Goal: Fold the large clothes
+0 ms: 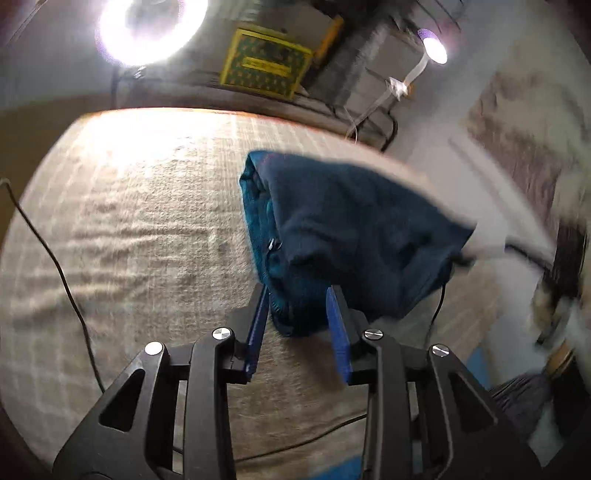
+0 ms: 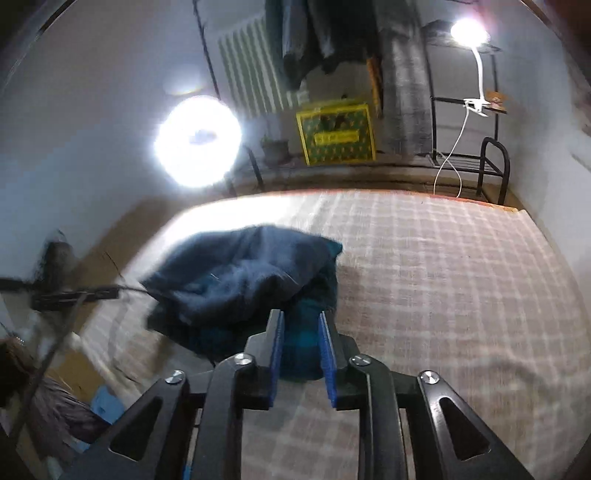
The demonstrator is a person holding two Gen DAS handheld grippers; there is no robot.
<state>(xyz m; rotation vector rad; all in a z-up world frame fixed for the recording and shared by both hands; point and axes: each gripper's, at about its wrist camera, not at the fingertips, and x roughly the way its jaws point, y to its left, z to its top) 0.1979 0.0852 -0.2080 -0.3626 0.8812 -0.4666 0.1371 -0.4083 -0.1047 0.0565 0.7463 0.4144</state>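
Note:
A dark blue garment (image 1: pixel 351 229) with a teal inner layer lies folded in a thick bundle on the checked beige bed cover (image 1: pixel 129 221). In the left wrist view its near corner sits between the tips of my left gripper (image 1: pixel 297 291), whose blue pads stand apart and do not press on it. The right wrist view shows the same garment (image 2: pixel 240 280) ahead and to the left. Its teal edge lies under and between the tips of my right gripper (image 2: pixel 300 314), which is also open without pinching the cloth.
A bright ring light (image 2: pixel 197 146) and a yellow-green box (image 2: pixel 336 134) stand beyond the bed's far edge. A clip lamp (image 2: pixel 469 31) hangs on a black metal rack (image 2: pixel 491 155). A black cable (image 1: pixel 55 258) crosses the bed cover (image 2: pixel 443 277) at the left.

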